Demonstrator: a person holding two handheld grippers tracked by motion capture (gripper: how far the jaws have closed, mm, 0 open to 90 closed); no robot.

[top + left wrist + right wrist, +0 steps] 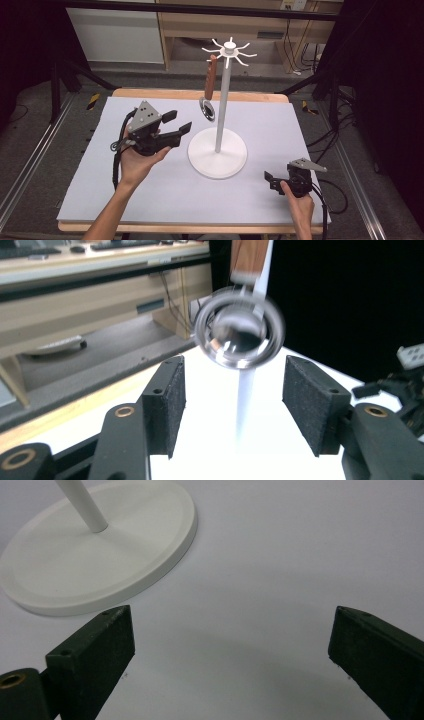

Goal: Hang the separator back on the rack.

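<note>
From the high view, I take the white stand point(218, 150) in the middle of the grey table mat point(150, 200) as my landmark. A wooden-handled ladle point(210, 82) hangs from one of the hooks at the stand's top, on the side towards my left hand, its metal bowl just beside the pole and clear of the round base. My left gripper point(180, 124) is held in the air just to the left of the stand, jaws pointing at the pole and ladle, spread apart with nothing between them. My right gripper point(268, 179) sits low near the mat, to the right of the stand's base and nearer to me, pointing towards the base.

In the left gripper view, my two black pads point(167, 400) stand wide apart. The ladle's shiny bowl point(239, 335) hangs beyond and above the gap, blurred, in front of the white pole, touching neither pad.

In the right gripper view, the jaws are wide open over bare mat point(280, 555), gripping nothing. The stand's round base point(100, 555) lies ahead and to the left, well apart from the pads.
</note>
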